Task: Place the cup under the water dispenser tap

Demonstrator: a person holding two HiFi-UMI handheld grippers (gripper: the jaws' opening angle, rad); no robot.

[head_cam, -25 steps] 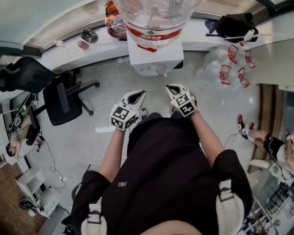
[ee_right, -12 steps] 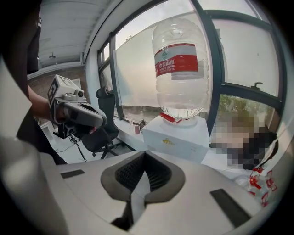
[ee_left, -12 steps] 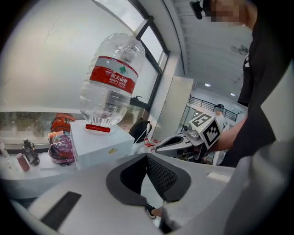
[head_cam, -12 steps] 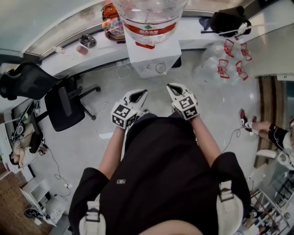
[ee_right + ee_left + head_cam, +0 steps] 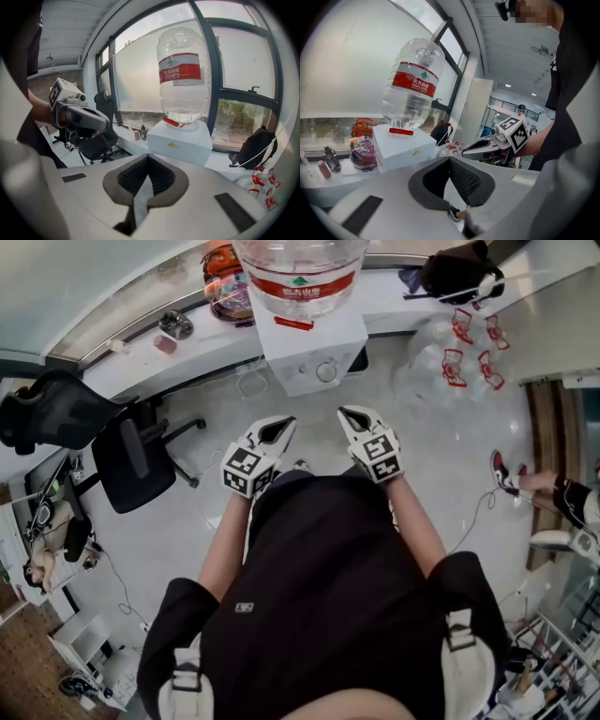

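Daylight floods a white office through its window wall

Bright, even light enters through the windows [image 5: 243,70] in both gripper views, backlighting the clear water bottle [image 5: 182,75] and bleaching the panes; shadows are soft. Wide-angle lenses bow straight lines toward the frame edges, black vignettes fill the gripper views' corners, and the nearest foreground is soft.

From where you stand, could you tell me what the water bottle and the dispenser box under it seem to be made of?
The water bottle looks like clear glossy plastic: see-through, with moulded ribs. The dispenser box has a smooth white casing, likely plastic or painted metal, unclear which.
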